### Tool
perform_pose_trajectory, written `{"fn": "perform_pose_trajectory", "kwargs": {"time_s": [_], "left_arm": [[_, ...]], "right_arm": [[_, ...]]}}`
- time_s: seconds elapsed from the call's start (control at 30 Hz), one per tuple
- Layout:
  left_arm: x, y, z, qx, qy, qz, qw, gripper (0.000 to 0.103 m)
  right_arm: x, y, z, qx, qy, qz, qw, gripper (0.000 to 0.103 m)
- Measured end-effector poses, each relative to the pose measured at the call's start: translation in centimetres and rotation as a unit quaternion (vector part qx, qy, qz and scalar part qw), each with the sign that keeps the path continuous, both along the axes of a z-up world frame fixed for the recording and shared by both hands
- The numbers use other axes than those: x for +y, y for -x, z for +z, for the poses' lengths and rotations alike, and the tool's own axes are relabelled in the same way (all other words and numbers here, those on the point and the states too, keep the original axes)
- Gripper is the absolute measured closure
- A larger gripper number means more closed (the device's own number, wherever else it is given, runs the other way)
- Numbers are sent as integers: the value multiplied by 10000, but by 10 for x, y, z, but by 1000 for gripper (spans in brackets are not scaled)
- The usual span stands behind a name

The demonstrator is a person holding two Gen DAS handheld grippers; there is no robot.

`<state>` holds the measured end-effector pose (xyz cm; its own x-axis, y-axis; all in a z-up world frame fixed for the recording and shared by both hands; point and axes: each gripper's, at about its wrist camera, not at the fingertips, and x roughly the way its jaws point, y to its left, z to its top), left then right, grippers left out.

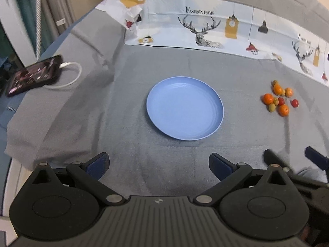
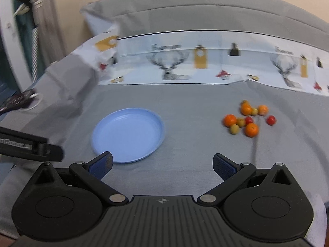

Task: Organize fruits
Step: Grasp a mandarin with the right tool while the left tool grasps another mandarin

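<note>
An empty blue plate (image 1: pixel 185 109) lies on the grey cloth; it also shows in the right wrist view (image 2: pixel 127 133). A cluster of several small fruits (image 1: pixel 278 97), orange, red and green, lies to the plate's right, seen too in the right wrist view (image 2: pixel 248 120). My left gripper (image 1: pixel 158 167) is open and empty, hovering in front of the plate. My right gripper (image 2: pixel 162 167) is open and empty, in front of the gap between plate and fruits. The right gripper also shows at the right edge of the left wrist view (image 1: pixel 294 160).
A phone (image 1: pixel 34 75) with a white cable (image 1: pixel 70 74) lies at the far left. A printed deer-pattern cloth (image 1: pixel 205 30) runs along the back. The left gripper's body (image 2: pixel 28 144) shows at the left in the right wrist view.
</note>
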<state>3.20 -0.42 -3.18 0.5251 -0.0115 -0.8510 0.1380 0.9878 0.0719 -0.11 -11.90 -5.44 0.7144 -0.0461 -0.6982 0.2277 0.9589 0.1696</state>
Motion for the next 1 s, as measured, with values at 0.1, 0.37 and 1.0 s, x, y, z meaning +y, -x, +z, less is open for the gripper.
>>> {"fn": "perform_pose_trajectory", "kwargs": {"time_s": [0.1, 0.37, 1.0], "left_arm": [[-24, -15, -4, 51, -111, -206, 9997, 0], [-132, -73, -31, 24, -214, -1035, 9944, 0], [-313, -199, -132, 698, -788, -2068, 9727, 0]], "right_arm": [[-29, -3, -16, 28, -36, -534, 9986, 0], [-142, -37, -88, 291, 549, -2210, 9733, 0], [-219, -129, -185, 493, 729, -267, 9958, 64]]}}
